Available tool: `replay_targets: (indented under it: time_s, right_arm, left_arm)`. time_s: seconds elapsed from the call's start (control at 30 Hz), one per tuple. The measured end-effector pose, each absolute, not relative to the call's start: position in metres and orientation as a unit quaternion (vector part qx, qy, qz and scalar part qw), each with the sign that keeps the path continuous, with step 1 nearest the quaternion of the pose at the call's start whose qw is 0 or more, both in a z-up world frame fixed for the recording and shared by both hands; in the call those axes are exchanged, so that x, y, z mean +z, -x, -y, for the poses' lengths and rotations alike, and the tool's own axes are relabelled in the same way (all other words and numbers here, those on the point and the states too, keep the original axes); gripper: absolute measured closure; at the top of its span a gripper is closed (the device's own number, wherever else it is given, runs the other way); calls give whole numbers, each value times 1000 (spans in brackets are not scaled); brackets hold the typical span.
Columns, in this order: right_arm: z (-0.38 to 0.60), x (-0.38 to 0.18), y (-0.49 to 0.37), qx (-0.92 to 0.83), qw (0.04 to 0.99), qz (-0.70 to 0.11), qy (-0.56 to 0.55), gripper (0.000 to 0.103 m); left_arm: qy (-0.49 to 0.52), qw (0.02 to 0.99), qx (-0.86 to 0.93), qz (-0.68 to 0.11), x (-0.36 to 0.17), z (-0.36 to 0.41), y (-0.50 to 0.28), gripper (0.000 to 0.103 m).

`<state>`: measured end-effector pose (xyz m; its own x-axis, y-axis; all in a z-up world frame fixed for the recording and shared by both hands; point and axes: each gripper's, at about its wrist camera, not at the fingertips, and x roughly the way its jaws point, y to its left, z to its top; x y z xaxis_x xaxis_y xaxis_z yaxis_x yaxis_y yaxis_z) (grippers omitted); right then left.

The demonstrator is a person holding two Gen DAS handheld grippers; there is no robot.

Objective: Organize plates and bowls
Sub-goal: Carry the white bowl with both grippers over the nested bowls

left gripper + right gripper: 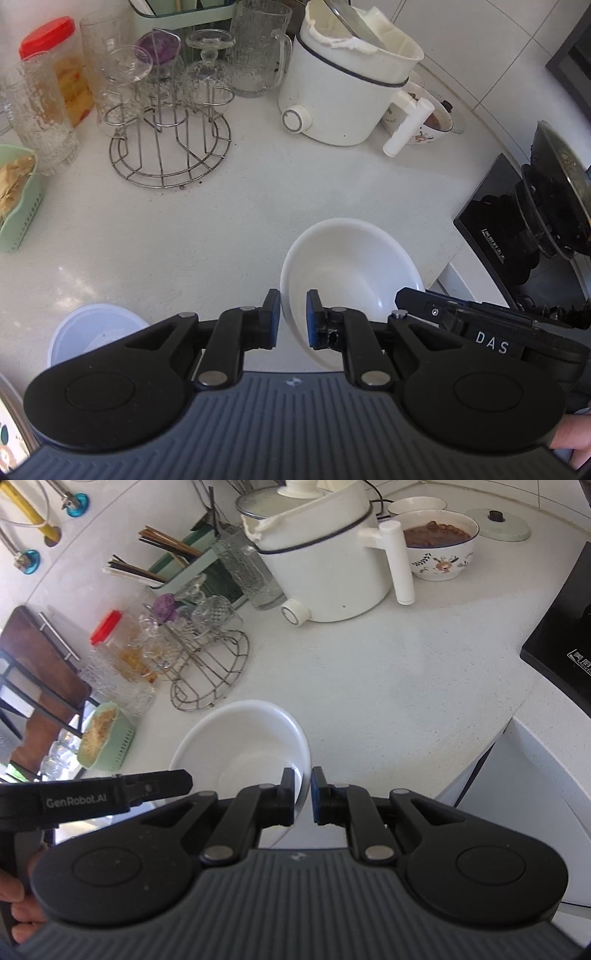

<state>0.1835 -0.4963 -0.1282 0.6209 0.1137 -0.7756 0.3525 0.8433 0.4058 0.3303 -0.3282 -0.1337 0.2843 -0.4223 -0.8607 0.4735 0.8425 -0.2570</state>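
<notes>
Left tongs (pixel 294 314): nearest the lens in the left wrist view; blue pads clenched on the near left rim of the white bowl (pixel 351 288), one pad outside the wall, one inside.
Right tongs (pixel 303 794): nearest the lens in the right wrist view; clenched on the opposite rim of the same white bowl (pixel 240 749), wall between the pads.
White bowl: empty, tilted, gripped at two sides of its rim, over the front part of the table (pixel 221 221); whether its base touches the table cannot be told.
Table: white, speckled, with a curved front edge.
Second white dish (pixel 92 332): low at the left in the left wrist view, partly hidden behind the tongs' body; apart from the held bowl.
Wire rack (pixel 170 147): round, metal, carrying inverted glasses, well behind the bowl.
Red-lidded jar (pixel 55 66): left of the rack, among textured glass mugs.
White electric pot (pixel 343 85): at the back of the table, knob facing forward, handle pointing right.
Patterned bowl (pixel 439 542): just right of the pot's handle, filled with dark brown food.
Green basket (pixel 107 738): at the left edge of the table, holding pale shredded matter.
Black cooktop (pixel 565 638): at the right side, beyond the table's corner.
Hand (pixel 22 904): fingers visible at the lower left of the right wrist view, on the other tool's grip.
</notes>
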Motion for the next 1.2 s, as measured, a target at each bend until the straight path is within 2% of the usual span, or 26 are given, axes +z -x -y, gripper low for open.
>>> replay_targets:
  time_s: [0.6,1.2]
  right_arm:
    - [477,-107,-182,-47,867,-416,-270,91]
    - [433,-106,-218,1,864,-433,-255,89]
  left_arm:
    - [25,805,-263,-531,-111,289,-322,88]
    - [63,817,-221,-529,-99,228,-330,87]
